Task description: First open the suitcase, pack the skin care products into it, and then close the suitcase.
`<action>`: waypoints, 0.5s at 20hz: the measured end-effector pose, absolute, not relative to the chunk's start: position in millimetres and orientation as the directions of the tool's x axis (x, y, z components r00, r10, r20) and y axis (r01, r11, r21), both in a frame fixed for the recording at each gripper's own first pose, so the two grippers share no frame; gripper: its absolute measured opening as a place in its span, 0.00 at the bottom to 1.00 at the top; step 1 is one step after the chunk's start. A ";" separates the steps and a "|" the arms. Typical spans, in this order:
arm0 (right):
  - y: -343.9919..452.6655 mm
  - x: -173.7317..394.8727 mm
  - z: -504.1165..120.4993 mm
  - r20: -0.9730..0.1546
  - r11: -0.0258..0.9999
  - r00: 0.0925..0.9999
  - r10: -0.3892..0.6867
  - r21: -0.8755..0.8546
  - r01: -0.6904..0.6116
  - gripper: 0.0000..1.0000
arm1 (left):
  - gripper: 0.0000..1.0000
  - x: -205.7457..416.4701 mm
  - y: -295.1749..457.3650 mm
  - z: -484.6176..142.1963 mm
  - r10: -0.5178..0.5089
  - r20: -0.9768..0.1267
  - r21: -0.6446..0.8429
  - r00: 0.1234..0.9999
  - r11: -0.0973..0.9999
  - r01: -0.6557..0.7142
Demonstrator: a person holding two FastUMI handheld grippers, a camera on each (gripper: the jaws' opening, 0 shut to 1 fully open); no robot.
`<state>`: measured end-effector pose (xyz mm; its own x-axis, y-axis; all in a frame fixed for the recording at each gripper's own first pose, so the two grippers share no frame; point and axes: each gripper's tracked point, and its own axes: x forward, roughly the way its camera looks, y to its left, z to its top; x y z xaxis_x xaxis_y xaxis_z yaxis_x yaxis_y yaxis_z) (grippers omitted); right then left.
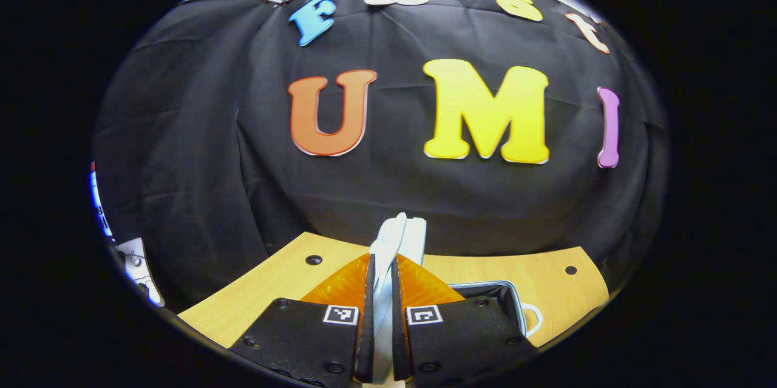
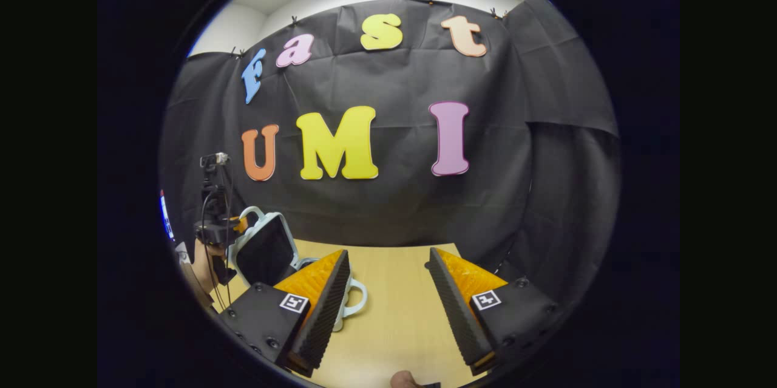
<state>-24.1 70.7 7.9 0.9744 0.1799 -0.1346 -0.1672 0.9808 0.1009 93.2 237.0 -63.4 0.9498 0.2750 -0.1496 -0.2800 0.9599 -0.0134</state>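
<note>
In the left gripper view my left gripper (image 1: 382, 266) is shut on the thin pale edge of the suitcase lid (image 1: 402, 231), which sticks up past the fingertips. The suitcase base (image 1: 495, 292), dark inside with a white handle loop (image 1: 534, 318), lies just to the right. In the right gripper view the small white suitcase stands open at the left, its lid (image 2: 264, 251) raised nearly upright with the dark lining showing. The left gripper (image 2: 213, 227) and a hand (image 2: 203, 257) hold it from behind. My right gripper (image 2: 388, 291) hangs open over the table, holding nothing.
The wooden table (image 2: 394, 327) runs back to the black cloth wall. Its surface has small round holes (image 1: 313, 260). The suitcase handle (image 2: 358, 302) lies beside my right gripper's left finger (image 2: 322, 300). A small rounded thing (image 2: 403, 379) sits at the bottom edge, cut off.
</note>
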 end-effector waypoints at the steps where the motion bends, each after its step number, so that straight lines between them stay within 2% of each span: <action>1: 64.0 -24.2 11.4 -0.121 0.983 0.978 0.173 0.091 -0.162 0.79 | 0.15 96.9 220.9 -64.0 0.257 -0.145 0.005 0.956 0.966 -0.259; 6: 42.4 -30.0 11.0 -0.080 0.985 0.983 0.167 0.045 -0.164 0.79 | 0.15 111.4 138.8 -82.8 0.158 -0.157 0.083 0.975 0.986 -0.147; 10: 21.1 -36.8 -3.5 -0.108 0.987 0.981 0.160 0.037 -0.157 0.80 | 0.15 118.5 80.7 -115.3 0.100 -0.210 0.111 0.973 0.991 -0.078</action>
